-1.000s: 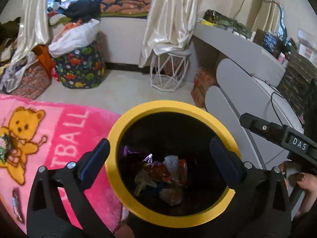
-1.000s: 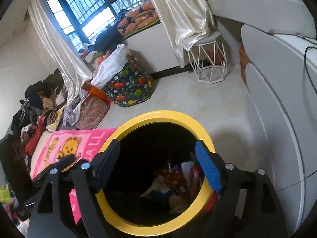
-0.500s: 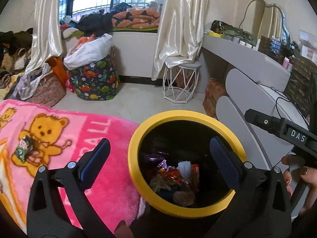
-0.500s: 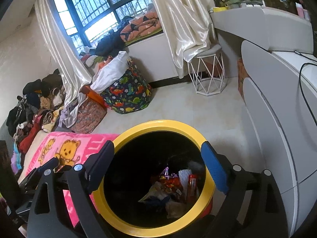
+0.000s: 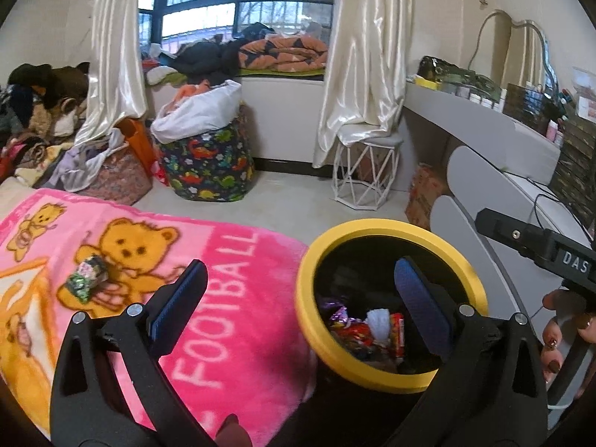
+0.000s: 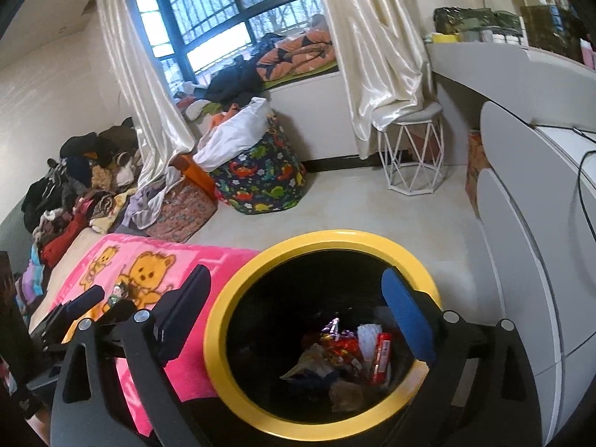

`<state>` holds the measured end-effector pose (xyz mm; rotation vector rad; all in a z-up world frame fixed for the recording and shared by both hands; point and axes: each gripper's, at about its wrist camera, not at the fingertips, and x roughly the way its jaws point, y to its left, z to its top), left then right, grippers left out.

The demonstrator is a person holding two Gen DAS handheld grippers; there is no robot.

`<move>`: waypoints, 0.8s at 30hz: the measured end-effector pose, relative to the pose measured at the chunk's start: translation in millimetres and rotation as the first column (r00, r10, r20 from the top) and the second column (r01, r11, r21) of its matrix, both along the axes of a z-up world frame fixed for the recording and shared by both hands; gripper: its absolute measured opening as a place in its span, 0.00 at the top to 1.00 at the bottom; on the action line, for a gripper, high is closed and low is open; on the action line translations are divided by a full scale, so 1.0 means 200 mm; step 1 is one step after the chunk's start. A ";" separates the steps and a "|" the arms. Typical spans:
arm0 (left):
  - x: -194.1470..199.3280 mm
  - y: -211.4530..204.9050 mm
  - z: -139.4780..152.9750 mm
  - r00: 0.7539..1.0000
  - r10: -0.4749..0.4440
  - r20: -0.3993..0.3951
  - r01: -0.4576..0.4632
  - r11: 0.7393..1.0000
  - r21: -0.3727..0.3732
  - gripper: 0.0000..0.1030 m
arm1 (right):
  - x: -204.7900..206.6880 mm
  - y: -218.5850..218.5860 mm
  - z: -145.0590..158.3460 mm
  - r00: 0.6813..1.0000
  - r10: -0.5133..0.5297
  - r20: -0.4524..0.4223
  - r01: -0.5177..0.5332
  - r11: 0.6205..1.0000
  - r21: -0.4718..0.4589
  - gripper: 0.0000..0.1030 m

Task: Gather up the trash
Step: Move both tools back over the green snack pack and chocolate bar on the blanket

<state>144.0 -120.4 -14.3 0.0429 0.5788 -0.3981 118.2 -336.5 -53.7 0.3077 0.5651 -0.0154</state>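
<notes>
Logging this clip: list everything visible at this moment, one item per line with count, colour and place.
Trash bin: one, black with yellow rim, on floor beside the bed.
Binned trash: several wrappers, red, white, purple, inside bin.
Wrapper: one, green-patterned, lying on blanket.
Blanket: one, pink with bear print, on bed.
Fabric bag: one, dark dinosaur print, under window.
Stool: one, white wire, by curtain.
Curtains: two, cream, at window.
Clothes pile: mixed colours, far end of the bed.
Left gripper: black, open, empty.
Right gripper: black, open, over bin.
</notes>
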 end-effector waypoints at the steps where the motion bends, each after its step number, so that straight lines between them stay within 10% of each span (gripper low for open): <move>1: 0.00 0.02 0.00 1.000 0.010 0.002 -0.010 1.000 -0.001 0.10 | 0.00 0.02 0.00 1.000 0.010 0.001 -0.010 1.000 -0.002 0.12; 24: 0.03 0.53 0.02 0.980 0.199 0.017 -0.198 0.979 -0.037 0.10 | 0.00 0.49 0.02 0.982 0.184 0.029 -0.182 0.981 -0.067 0.11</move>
